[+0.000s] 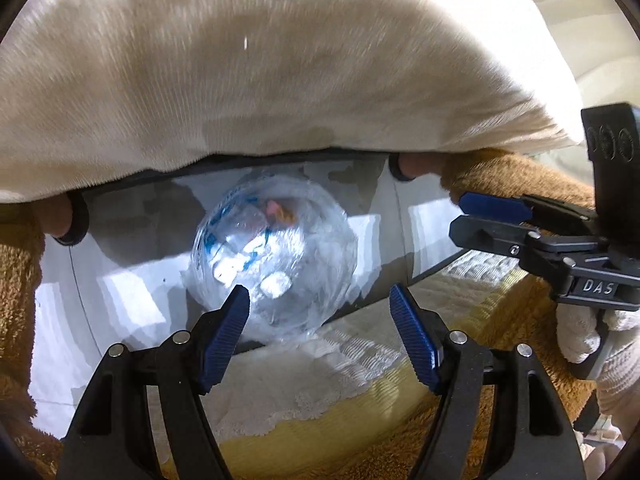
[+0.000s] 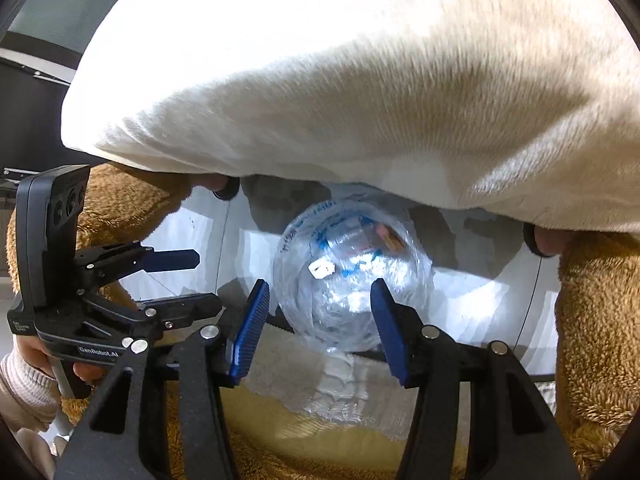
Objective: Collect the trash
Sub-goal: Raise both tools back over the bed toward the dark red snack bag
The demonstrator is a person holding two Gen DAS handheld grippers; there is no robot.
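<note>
A clear plastic bag with blue printing stands open-mouthed against a white wall, under the edge of a large cream pillow. Inside it lie crumpled clear wrappers, a small white scrap and something pink and orange, too blurred to name. The left gripper and right gripper both point at the bag, jaws apart and holding nothing. Brown plush flanks the scene; a white towel lies below.
</note>
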